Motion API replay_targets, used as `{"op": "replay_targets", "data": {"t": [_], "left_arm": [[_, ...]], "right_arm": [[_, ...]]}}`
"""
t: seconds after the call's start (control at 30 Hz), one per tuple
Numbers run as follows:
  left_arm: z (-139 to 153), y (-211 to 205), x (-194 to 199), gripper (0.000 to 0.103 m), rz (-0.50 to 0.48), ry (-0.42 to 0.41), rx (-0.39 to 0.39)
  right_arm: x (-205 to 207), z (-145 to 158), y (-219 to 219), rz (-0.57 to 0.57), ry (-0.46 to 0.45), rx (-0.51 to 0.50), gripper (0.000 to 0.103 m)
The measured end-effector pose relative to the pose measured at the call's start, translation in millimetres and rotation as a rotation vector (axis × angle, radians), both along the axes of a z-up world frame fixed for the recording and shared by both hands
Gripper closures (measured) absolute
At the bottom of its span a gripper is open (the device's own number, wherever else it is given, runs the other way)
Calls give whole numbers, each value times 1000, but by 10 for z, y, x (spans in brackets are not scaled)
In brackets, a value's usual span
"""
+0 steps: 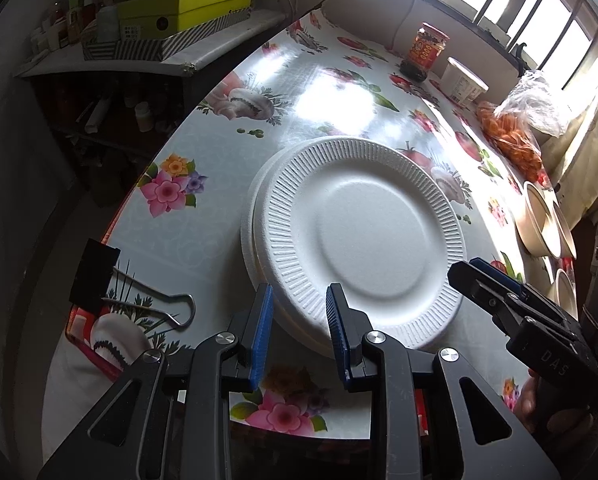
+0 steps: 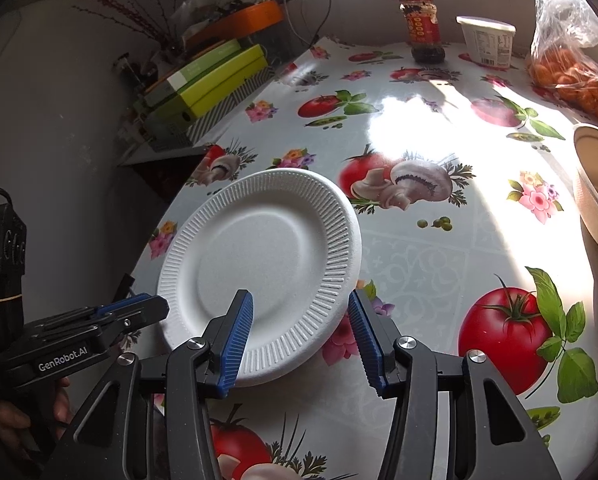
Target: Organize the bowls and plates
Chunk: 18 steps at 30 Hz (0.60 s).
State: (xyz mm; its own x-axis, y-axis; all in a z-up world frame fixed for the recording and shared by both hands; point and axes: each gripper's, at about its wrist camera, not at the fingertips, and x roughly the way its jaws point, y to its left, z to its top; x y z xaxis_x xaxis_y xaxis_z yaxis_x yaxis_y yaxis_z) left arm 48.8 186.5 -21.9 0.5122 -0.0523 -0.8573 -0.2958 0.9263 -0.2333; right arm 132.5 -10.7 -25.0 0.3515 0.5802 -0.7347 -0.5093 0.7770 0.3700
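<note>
Stack of white foam plates with ribbed rims (image 1: 359,236), lying flat on the glossy tablecloth printed with tomatoes, mushrooms and flowers (image 2: 415,248), close to its near left edge. Top plate sitting slightly askew on those beneath. Left gripper (image 1: 299,332) poised over the stack's near rim, blue ribbed pads parted, rim showing between them, not pinched. Right gripper (image 2: 301,344) likewise spread, hanging over the near right rim: left pad above the plate, right pad just past the edge. No contact discernible. Off to the right, beige paper bowls (image 1: 543,224) nested by the table's far side. Farther back, a red-labelled jar (image 2: 421,26), a white tub (image 2: 487,40), and a clear bag of orange snacks (image 2: 571,72).
</note>
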Motion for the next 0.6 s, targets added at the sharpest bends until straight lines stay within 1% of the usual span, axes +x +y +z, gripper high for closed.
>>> {"op": "replay_targets", "data": {"t": [0.3, 0.43, 0.6], "left_arm": [[159, -149, 48, 75, -33, -33, 27], [209, -282, 93, 75, -67, -47, 32], [221, -496, 178, 75, -120, -44, 37]], "right_arm": [[9, 80, -235, -64, -18, 22, 53], [-11, 102, -354, -94, -23, 22, 53], [-46, 145, -545, -138, -39, 20, 53]]}}
